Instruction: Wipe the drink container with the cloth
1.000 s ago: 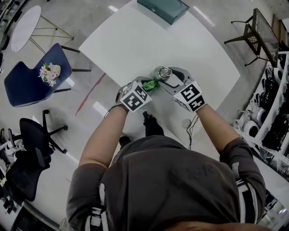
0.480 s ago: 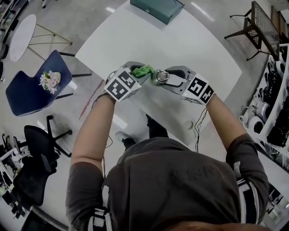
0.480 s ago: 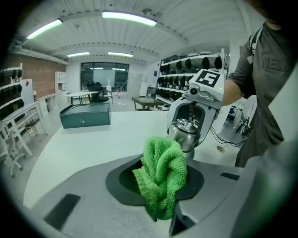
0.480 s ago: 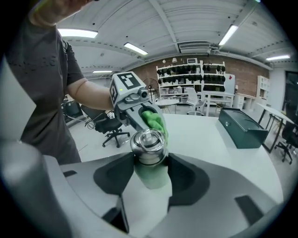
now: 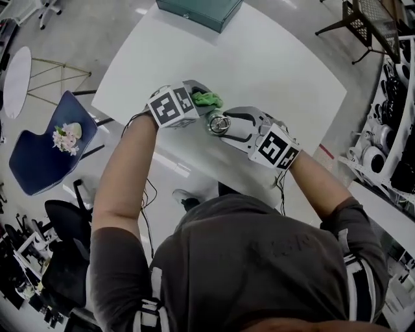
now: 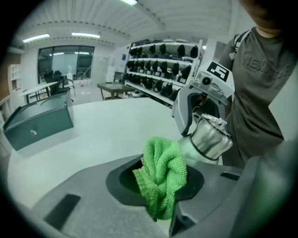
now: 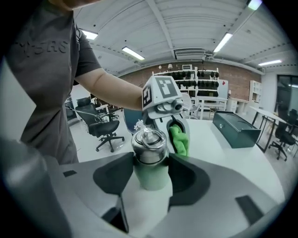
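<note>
The bottle (image 7: 149,160), pale green with a steel lid and a ring on top, stands clamped between the jaws of the right gripper (image 5: 222,124), which press on its body from both sides just under the lid. It is over the white table (image 5: 279,65), near the edge closest to the person; whether its base rests on the top cannot be told. In the left gripper view it leans a little. Just beside it, on the side away from the person, is the green cloth (image 5: 206,99), bunched up and pinched between the closed jaws of the left gripper (image 5: 198,98), with a fold hanging out past the jaw tips. Cloth and bottle are very near each other; contact between them is not clear. The two grippers face each other, marker cubes up, with the person's bare forearms behind them and a grey T-shirt below. At the table's far edge lies a dark teal box (image 5: 198,10), well apart from the grippers. On the floor to the person's left stands a blue chair (image 5: 29,152) with a bunch of flowers (image 5: 67,137) on its seat, and nearer a black office chair (image 5: 65,224). Shelves (image 5: 395,123) of dark and white goods line the right side of the room.
</note>
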`<move>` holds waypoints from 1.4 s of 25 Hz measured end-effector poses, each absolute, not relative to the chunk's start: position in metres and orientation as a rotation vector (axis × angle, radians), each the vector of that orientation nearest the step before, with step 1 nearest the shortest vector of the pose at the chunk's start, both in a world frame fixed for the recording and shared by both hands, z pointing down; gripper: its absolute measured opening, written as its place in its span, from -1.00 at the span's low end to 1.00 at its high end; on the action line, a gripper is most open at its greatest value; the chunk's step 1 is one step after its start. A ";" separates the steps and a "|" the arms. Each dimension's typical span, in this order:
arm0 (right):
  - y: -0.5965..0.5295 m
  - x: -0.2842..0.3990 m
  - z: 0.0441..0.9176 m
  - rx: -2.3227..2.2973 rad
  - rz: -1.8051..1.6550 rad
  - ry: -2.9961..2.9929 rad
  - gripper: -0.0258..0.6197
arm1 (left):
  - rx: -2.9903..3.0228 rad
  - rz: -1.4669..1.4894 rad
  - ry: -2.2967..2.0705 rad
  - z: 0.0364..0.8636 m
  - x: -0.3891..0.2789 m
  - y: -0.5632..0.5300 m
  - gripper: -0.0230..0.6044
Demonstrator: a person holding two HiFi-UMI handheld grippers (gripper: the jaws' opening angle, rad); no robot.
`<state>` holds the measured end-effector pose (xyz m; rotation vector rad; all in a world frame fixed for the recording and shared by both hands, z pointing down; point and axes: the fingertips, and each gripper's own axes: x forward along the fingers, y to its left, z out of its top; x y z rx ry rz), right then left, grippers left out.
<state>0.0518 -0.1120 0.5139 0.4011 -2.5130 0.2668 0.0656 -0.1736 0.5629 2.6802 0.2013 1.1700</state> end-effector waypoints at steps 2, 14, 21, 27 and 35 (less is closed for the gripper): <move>-0.112 0.054 0.512 0.424 0.262 -2.512 -0.23 | 2.640 1.224 0.279 0.575 0.070 -0.171 -0.65; -0.114 0.058 0.513 0.536 0.359 -2.489 -0.25 | 2.407 1.077 0.867 0.538 0.086 -0.163 -0.65; -0.113 0.058 0.513 0.552 0.373 -2.478 -0.25 | 2.262 1.024 0.972 0.540 0.089 -0.158 -0.65; -0.108 0.058 0.513 0.554 0.371 -2.476 -0.25 | 2.247 1.039 0.869 0.568 0.091 -0.156 -0.65; -0.109 0.062 0.514 0.545 0.369 -2.478 -0.25 | 2.307 0.948 0.874 0.552 0.087 -0.159 -0.65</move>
